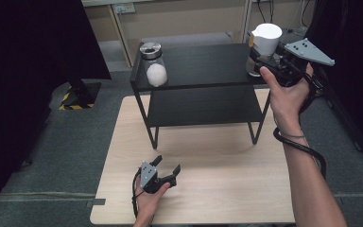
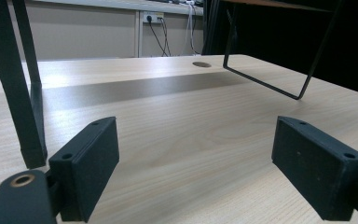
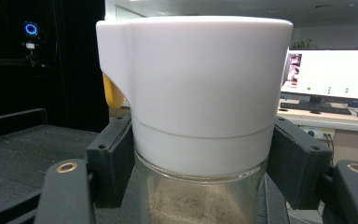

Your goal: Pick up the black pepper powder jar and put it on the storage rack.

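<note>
A glass jar with a tall white lid (image 1: 267, 37) and a yellow tab is at the right end of the black shelf's top board (image 1: 203, 64). My right gripper (image 1: 260, 59) is shut on it. In the right gripper view both black jaws press the white-lidded jar (image 3: 196, 88) just below the lid's lower edge, and brownish grains show inside the glass. I cannot tell whether its base rests on the board. My left gripper (image 1: 168, 164) lies low over the wooden table (image 1: 217, 189) near its front, open, with nothing between its jaws (image 2: 196, 163).
A second glass jar (image 1: 153, 66) with a metal lid and white contents stands at the top board's left end. The shelf's lower board (image 1: 203, 106) is bare. A shelf leg (image 2: 16, 84) is close on the left of my left gripper, and a wire leg loop (image 2: 270, 79) stands farther right.
</note>
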### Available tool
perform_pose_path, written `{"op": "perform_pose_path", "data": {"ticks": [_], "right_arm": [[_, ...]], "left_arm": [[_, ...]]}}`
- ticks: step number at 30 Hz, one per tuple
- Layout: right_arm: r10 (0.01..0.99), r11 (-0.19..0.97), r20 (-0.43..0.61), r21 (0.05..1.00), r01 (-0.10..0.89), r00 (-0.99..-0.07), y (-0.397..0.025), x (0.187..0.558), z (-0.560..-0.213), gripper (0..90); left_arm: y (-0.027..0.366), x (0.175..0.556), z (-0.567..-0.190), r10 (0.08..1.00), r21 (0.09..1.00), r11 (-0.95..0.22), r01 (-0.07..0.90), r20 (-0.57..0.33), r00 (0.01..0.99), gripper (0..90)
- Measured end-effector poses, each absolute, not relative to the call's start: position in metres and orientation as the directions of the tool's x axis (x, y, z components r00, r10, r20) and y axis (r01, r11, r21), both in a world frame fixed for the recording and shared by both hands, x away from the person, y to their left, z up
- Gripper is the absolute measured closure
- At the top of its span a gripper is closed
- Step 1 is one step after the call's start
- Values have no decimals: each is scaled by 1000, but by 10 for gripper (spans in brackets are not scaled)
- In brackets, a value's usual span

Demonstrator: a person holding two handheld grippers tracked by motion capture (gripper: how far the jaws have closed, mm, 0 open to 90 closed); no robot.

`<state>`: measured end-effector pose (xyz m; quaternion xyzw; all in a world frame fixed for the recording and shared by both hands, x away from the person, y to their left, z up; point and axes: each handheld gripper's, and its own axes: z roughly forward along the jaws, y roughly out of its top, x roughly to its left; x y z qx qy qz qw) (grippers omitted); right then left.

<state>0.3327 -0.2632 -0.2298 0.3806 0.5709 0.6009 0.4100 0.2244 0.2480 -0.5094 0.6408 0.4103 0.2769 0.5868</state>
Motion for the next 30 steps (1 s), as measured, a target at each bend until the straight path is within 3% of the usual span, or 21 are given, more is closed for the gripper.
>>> {"op": "perform_pose_path", "data": {"ticks": [30], "right_arm": [[932,-19,-9,997,-73,-363,-256,340,-236,305]], "left_arm": [[248,225,-509,850,979,28,203,-130,510,141]]}}
